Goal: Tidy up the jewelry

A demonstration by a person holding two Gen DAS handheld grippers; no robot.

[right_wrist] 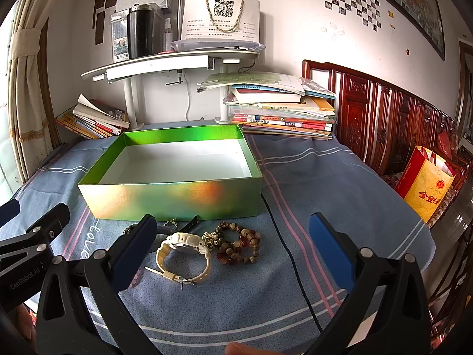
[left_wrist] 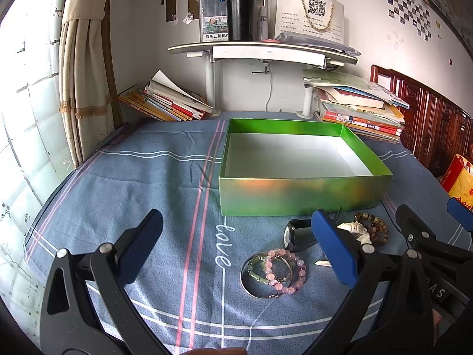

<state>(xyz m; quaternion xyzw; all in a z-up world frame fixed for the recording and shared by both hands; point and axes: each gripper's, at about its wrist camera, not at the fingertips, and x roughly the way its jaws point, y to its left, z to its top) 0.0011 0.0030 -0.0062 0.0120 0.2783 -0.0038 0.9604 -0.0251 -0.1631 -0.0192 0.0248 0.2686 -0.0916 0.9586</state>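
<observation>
Jewelry lies in a tight cluster on the blue bedsheet (right_wrist: 340, 177), just in front of the near wall of the green box (right_wrist: 170, 198), and I judge that crowding to be my main risk. Nothing is in the box as far as I can see; its white floor shows bare.

My left hand-held gripper (left_wrist: 236, 251) is released, spread wide, holding nothing, with the pink bead bracelet (left_wrist: 285, 272) and the silver bangle (left_wrist: 251, 281) low and centre-right in its frame. The two overlap, with a green piece inside the ring, so closing on one could drag the others along or flick them off the sheet.

My right hand-held gripper (right_wrist: 233, 248) is likewise released and empty. In its view the cream watch (right_wrist: 183, 254) sits lower centre, touching the brown bead bracelets (right_wrist: 238, 247), and a black watch (right_wrist: 165, 230) is half hidden behind my left finger. A careless pinch there could snag a strap and tumble the beads.

A dark cable (right_wrist: 292, 263) runs beside the pile; catching it could pull things askew. The soft sheet may also bunch under my fingertips.
</observation>
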